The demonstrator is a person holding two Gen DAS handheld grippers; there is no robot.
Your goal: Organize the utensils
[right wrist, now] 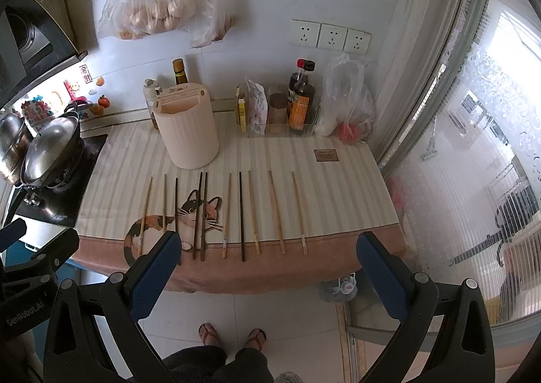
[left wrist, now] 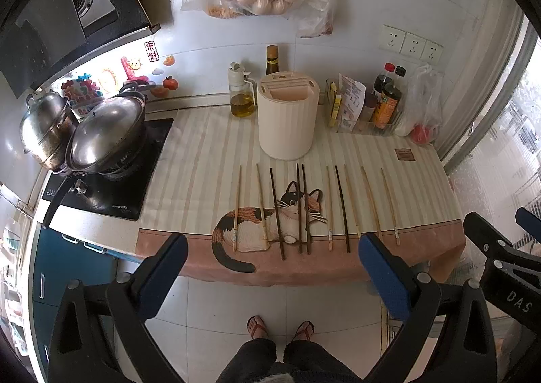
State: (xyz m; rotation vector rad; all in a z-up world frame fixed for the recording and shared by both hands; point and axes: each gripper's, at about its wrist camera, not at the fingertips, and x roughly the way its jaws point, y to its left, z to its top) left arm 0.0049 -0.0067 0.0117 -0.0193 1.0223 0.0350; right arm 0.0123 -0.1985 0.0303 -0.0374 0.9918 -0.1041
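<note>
- Left gripper (left wrist: 272, 259) hangs with jaws spread wide, holding nothing, above the cloth's near edge.
- Chopsticks (left wrist: 306, 209) lie in a row on the cat-print cloth (left wrist: 203, 146), before the cream holder (left wrist: 287, 119).
- Right gripper (right wrist: 268, 258) likewise gapes empty.

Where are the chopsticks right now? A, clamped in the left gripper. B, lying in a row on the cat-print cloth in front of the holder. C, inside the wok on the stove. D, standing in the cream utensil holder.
B: the chopsticks lie side by side on the cat-print cloth, in front of the cream utensil holder, whose open compartment shows nothing inside, and both grippers are open with nothing between their jaws.
</note>
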